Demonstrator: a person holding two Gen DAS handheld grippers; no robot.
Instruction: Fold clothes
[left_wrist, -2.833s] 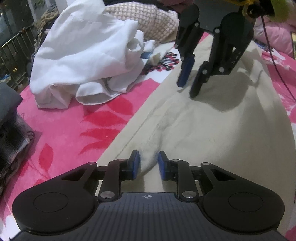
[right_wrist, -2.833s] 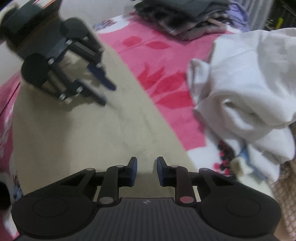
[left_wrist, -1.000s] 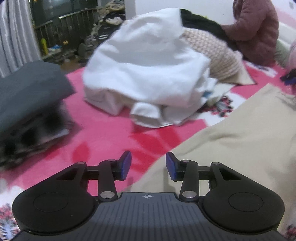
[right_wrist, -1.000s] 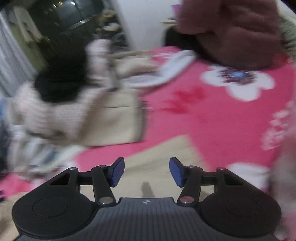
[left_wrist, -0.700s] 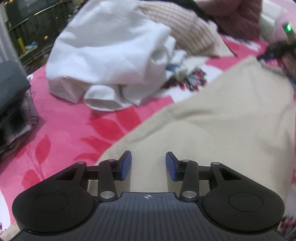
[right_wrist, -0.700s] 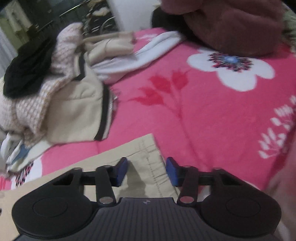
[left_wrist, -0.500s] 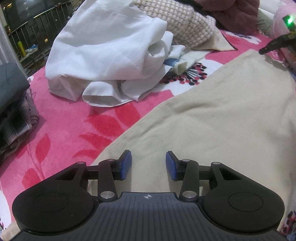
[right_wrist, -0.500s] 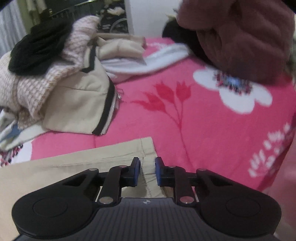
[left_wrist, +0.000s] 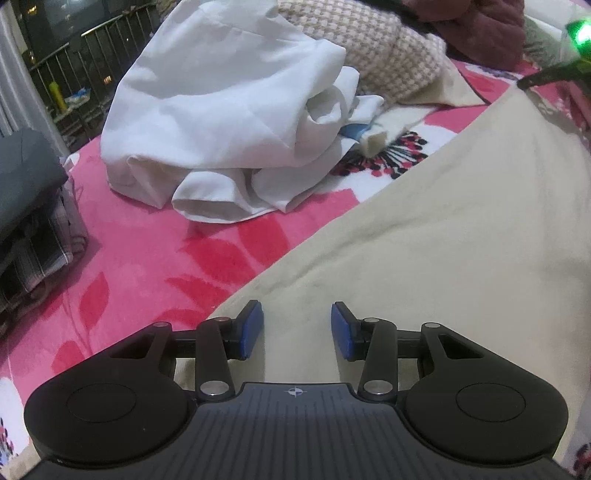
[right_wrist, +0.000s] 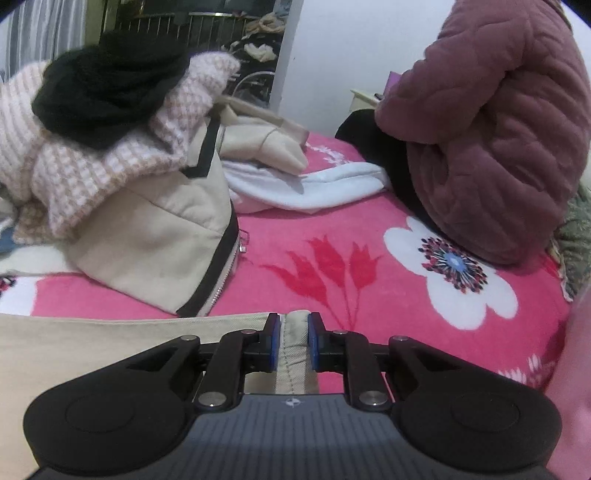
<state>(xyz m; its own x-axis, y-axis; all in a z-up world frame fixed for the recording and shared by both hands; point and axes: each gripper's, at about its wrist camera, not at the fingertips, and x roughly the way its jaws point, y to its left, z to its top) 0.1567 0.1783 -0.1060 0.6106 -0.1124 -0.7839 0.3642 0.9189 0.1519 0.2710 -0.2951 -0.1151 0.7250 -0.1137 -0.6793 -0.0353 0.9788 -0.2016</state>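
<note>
While a second ago its blue pads stood wide over the cloth, the right gripper has just been closing and now pinches the stitched hem corner of the flat beige cotton garment, which lies spread across the pink floral fleece blanket. Between those pads a narrow strip of ribbed, seamed edge shows. The left gripper hangs released, its jaws apart over the garment's near corner, with nothing pressed between them; its spread matches the earlier views.

Beyond the left gripper sits a crumpled white cotton heap, smooth and softly creased, with a knobbly pink-and-white waffle-knit sweater behind it. At the left edge a folded stack of grey and checked cloth is cut off by the frame.

From the right wrist view, a cream canvas bag with black trim and a zip slumps under the knit sweater and a fuzzy black piece. A person's quilted maroon jacket fills the right side, only partly in view. A green light glows at the top right of the left view; what carries it is hard to make out.
</note>
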